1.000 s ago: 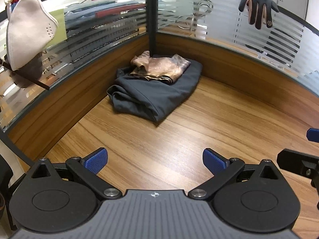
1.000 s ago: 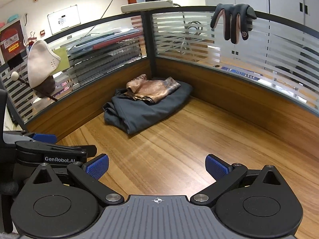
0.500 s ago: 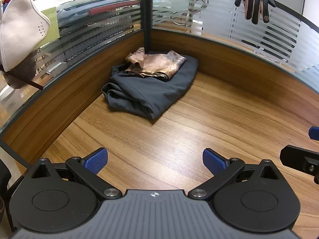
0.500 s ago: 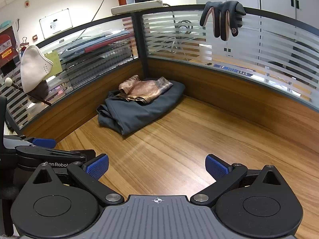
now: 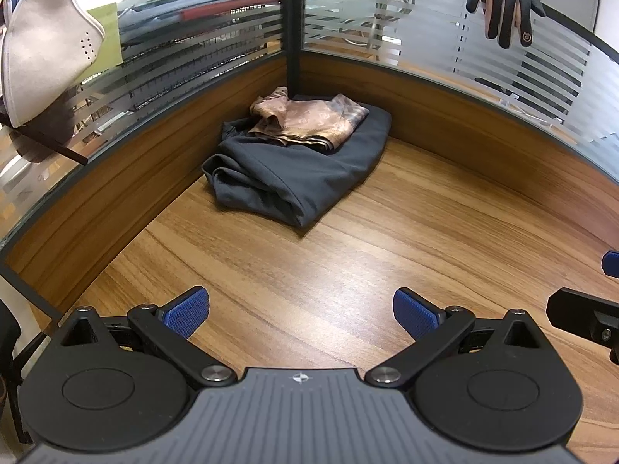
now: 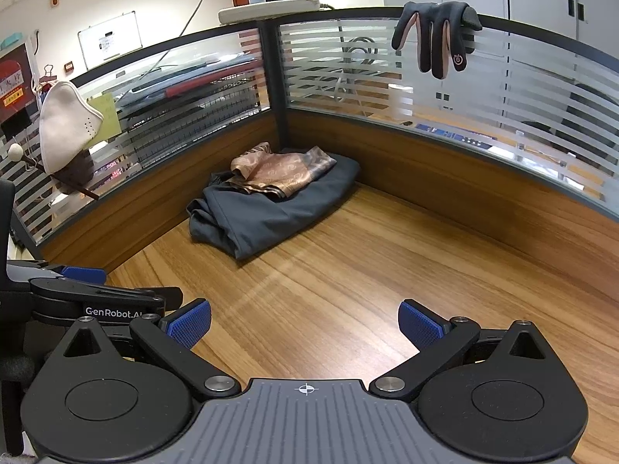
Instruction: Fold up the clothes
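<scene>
A dark grey garment (image 5: 301, 172) lies folded in the far corner of the wooden desk (image 5: 329, 270), with a folded tan patterned cloth (image 5: 309, 120) on top of it. Both also show in the right wrist view, the garment (image 6: 267, 212) under the tan cloth (image 6: 284, 170). My left gripper (image 5: 301, 311) is open and empty, low over the near desk, well short of the pile. My right gripper (image 6: 305, 323) is open and empty, also near the front. The left gripper's body (image 6: 96, 301) shows at the left of the right wrist view.
Striped glass partitions (image 5: 387, 27) on wooden panels wall the desk at left and back. A dark glove (image 5: 503, 11) hangs over the right partition top. A white face mask (image 5: 42, 46) hangs at the left. A power strip (image 6: 271, 7) sits on the corner post.
Both grippers have shifted slightly, so the pile sits a little differently in each view. The clothes have not moved and both grippers stay open.
</scene>
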A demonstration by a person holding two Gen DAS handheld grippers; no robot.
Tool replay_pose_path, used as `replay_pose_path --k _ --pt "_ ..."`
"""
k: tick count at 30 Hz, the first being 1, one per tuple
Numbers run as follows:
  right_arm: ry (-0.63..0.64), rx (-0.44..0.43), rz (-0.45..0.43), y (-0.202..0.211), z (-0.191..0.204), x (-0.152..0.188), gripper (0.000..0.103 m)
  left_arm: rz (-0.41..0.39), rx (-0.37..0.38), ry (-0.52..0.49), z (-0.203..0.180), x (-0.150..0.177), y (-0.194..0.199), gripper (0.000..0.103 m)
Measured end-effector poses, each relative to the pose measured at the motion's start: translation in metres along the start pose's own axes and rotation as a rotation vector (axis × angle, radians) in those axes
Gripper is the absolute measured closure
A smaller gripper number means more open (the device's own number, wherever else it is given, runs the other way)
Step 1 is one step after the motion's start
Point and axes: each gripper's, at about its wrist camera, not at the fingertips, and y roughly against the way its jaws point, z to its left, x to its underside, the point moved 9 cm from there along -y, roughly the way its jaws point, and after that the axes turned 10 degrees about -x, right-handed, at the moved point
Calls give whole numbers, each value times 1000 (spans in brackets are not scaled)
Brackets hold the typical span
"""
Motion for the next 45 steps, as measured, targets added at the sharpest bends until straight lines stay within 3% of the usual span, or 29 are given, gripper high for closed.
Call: replay_pose_path --k 45 --pt "-1 -5 49 -12 -2 1 0 51 2 19 -1 5 -14 1"
